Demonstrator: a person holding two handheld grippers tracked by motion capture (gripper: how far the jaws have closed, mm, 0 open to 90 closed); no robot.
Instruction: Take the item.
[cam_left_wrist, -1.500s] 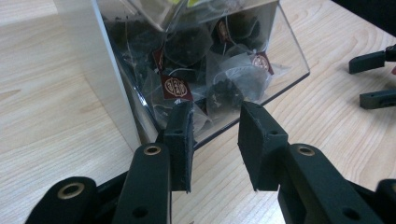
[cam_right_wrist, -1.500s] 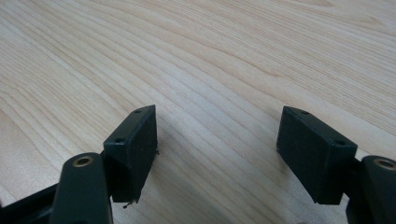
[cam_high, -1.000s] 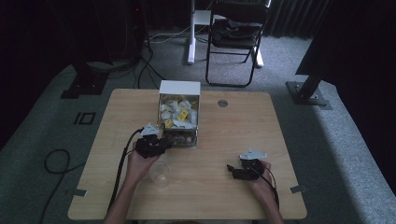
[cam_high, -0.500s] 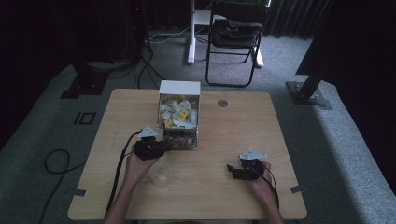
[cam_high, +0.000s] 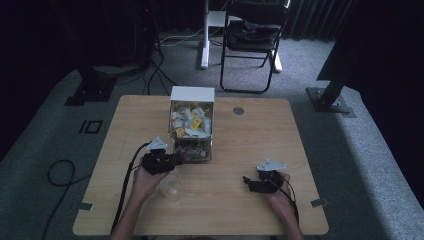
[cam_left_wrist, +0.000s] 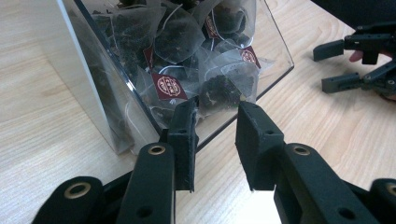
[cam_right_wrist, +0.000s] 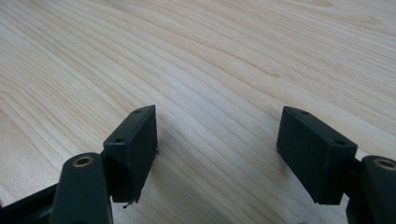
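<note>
Tea-bag dispenser (cam_high: 192, 127) standing mid-table (cam_high: 250, 210), its clear lower front holding pyramid bags (cam_left_wrist: 219, 86); the left gripper (cam_left_wrist: 215, 128) sits at that opening, jaws partly spread and empty. To pick cleanly, it should probably ease in level and pinch one bag's corner or tag. Right gripper (cam_right_wrist: 217, 140) rests wide open on bare wood, with a clear cup (cam_high: 171, 186) near the left hand.

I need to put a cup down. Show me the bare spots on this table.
Bare wood lies right of the tea bag dispenser, out to the table edge, and left of it. It is crowded at the dispenser's front, with the left gripper and a clear cup.
</note>
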